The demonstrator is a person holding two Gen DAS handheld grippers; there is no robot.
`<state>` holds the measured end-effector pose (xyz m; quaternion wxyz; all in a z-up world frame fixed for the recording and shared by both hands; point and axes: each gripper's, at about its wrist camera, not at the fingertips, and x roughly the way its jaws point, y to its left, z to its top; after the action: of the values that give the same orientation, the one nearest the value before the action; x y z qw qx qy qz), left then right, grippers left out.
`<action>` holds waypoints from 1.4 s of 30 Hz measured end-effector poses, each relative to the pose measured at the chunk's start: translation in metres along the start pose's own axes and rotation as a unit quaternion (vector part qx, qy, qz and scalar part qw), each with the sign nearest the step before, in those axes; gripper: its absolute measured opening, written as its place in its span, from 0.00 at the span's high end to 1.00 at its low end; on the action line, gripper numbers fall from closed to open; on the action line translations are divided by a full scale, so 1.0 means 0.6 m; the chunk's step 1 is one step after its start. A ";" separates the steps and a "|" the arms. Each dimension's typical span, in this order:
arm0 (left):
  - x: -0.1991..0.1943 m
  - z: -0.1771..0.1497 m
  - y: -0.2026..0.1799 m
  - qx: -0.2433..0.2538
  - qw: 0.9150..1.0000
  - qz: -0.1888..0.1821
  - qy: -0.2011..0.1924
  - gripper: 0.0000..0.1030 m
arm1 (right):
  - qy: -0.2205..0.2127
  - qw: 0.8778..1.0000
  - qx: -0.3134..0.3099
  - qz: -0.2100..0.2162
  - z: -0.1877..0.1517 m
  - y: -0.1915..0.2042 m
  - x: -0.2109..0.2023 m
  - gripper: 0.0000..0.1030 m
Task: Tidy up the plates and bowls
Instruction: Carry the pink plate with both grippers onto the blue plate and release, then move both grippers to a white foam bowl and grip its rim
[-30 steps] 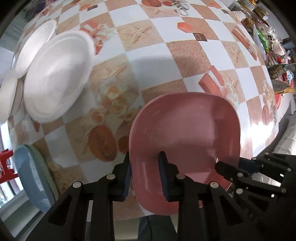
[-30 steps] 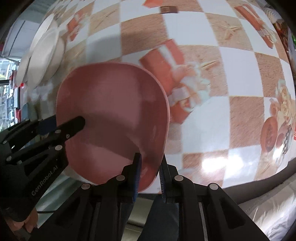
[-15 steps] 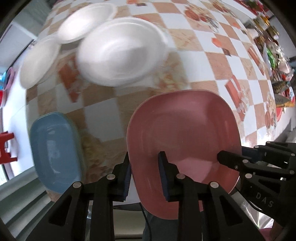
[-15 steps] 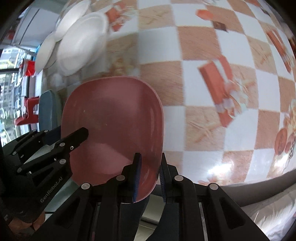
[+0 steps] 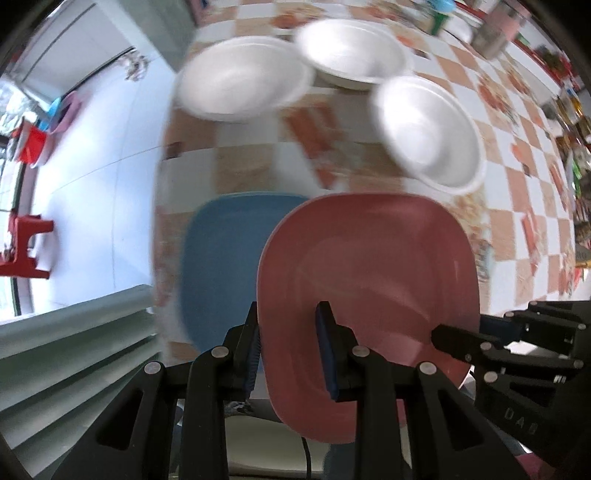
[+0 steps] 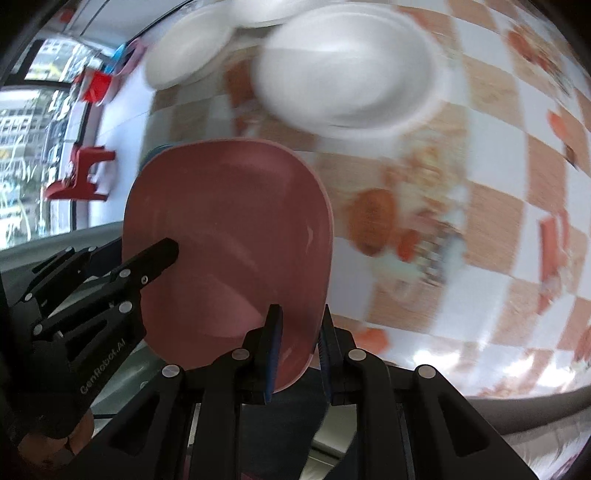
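Both grippers hold one pink square plate [image 5: 369, 266] above the table; it also shows in the right wrist view [image 6: 229, 236]. My left gripper [image 5: 288, 350] is shut on its near left rim. My right gripper [image 6: 299, 347] is shut on its near right rim. A blue square plate [image 5: 221, 258] lies on the table's near left corner, partly under the pink plate; only a sliver of it [image 6: 157, 151] shows in the right wrist view. Three white foam bowls [image 5: 243, 77] [image 5: 351, 51] [image 5: 428, 129] sit beyond.
The checkered tablecloth [image 5: 517, 206] stretches right, with jars and packets at its far edge [image 5: 495, 33]. The table's left edge drops to a white tiled floor [image 5: 92, 166] with a red stool [image 5: 22, 243]. A pale green slatted surface [image 5: 74, 350] lies near left.
Both grippers have carried the pink plate left across the table. It now hangs partly over the blue plate at the near left corner. The white bowls have swung toward the centre of view.
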<state>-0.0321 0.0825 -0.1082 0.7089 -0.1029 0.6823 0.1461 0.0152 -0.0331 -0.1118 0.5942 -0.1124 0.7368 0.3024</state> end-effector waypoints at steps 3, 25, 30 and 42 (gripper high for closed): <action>0.006 0.011 0.043 -0.008 1.000 0.006 0.001 0.71 | 0.005 1.000 -0.018 0.004 0.019 0.047 0.022 0.79; 0.034 0.032 0.125 -0.033 0.999 0.022 -0.008 0.24 | 0.018 0.999 -0.031 -0.022 0.079 0.129 0.084 0.76; 0.012 0.028 0.128 -0.037 0.999 -0.003 -0.018 0.22 | -0.013 0.999 -0.041 -0.034 0.060 0.095 0.037 0.11; -0.039 0.059 0.002 0.038 0.998 -0.046 -0.031 0.22 | -0.032 0.991 0.125 -0.033 -0.023 -0.094 -0.021 0.11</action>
<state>0.0001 0.0944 -0.0832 0.7392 -0.1028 0.6594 0.0908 0.0368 -0.0882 -0.1158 0.6365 -0.0518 0.7452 0.1920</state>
